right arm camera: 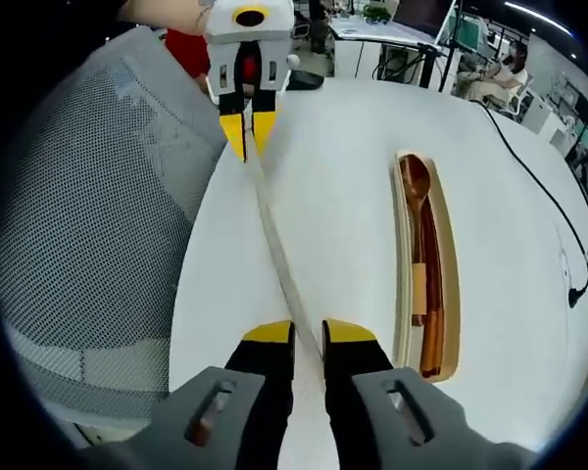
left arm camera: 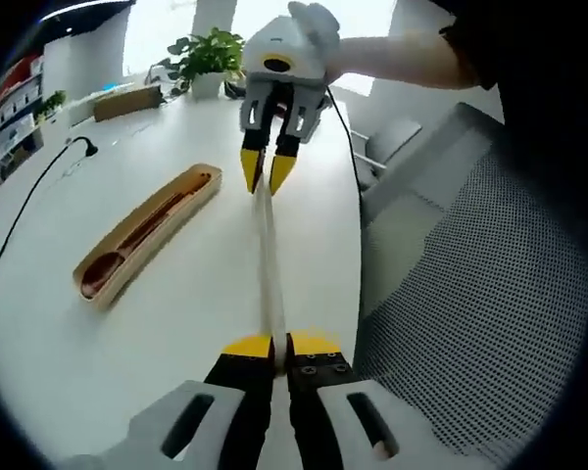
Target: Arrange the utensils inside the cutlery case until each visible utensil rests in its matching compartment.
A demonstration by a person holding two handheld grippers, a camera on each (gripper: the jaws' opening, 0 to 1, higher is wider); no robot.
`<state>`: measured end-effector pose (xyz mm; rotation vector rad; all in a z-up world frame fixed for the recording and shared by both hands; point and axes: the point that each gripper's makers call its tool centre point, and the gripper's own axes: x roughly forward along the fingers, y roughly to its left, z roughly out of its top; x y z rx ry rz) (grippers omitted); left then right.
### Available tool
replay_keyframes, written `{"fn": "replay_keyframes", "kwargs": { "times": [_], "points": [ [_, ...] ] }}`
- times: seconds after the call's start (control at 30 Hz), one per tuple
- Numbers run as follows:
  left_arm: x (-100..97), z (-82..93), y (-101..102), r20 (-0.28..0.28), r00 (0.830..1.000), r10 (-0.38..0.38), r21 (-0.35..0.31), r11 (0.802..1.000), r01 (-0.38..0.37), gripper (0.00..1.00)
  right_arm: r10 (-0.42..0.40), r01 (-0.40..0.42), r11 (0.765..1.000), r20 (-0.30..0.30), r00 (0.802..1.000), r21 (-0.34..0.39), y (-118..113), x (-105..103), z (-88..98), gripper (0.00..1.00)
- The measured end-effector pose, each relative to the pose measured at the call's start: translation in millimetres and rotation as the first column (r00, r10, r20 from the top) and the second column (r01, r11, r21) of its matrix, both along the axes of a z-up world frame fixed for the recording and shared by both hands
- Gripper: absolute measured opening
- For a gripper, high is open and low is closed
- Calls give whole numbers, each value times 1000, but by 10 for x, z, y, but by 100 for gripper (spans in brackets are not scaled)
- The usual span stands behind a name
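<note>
A long pale stick-like utensil [left arm camera: 268, 264] [right arm camera: 277, 255] hangs above the white table, held at both ends. My left gripper [left arm camera: 279, 345] [right arm camera: 247, 132] is shut on one end. My right gripper [right arm camera: 309, 331] [left arm camera: 268, 172] is shut on the other end. The open wooden cutlery case [left arm camera: 194, 201] [right arm camera: 453, 294] lies flat on the table beside the stick, apart from both grippers. Inside it rests a brown wooden spoon [right arm camera: 416, 186] [left arm camera: 100, 272], with another brown utensil [right arm camera: 433, 323] alongside its handle.
A grey mesh chair [left arm camera: 490, 274] [right arm camera: 98, 215] stands against the table edge near the grippers. A black cable [left arm camera: 34, 191] [right arm camera: 539, 162] runs over the table's far side. A potted plant [left arm camera: 208, 54] and a cardboard box [left arm camera: 127, 101] stand at the far end.
</note>
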<state>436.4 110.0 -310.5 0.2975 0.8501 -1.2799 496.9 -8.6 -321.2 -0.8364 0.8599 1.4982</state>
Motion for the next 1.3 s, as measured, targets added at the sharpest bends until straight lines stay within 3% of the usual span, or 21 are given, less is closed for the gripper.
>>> {"fn": "replay_keyframes", "kwargs": {
  "times": [0.23, 0.57, 0.7, 0.8, 0.97, 1.13, 1.3],
  "points": [
    [-47, 3, -22, -70, 997, 37, -48, 998, -40, 4, -38, 38, 999, 3, 999, 6, -34, 20, -7, 13],
    [-105, 5, -104, -163, 985, 64, -86, 993, -79, 4, -110, 105, 993, 84, 990, 56, -104, 105, 125, 36],
    [-149, 56, -152, -231, 970, 82, -125, 986, -113, 4, -117, 110, 991, 109, 987, 76, -105, 53, 188, 32],
    [-178, 63, -164, -249, 966, 72, -132, 985, -107, 4, -128, 119, 989, 124, 984, 83, -91, 8, 200, 37],
    [-188, 201, -236, -346, 934, 90, -199, 966, -166, 4, -92, 77, 994, 206, 974, 78, -62, -25, 214, 47],
    [-156, 291, -260, -405, 909, 101, -243, 946, -213, 4, -64, 35, 995, 328, 943, 92, 4, 22, 283, 52],
    [-145, 332, -253, -435, 893, 118, -260, 933, -250, 4, -64, 29, 995, 367, 928, 101, 11, 23, 306, 53]
  ]
}}
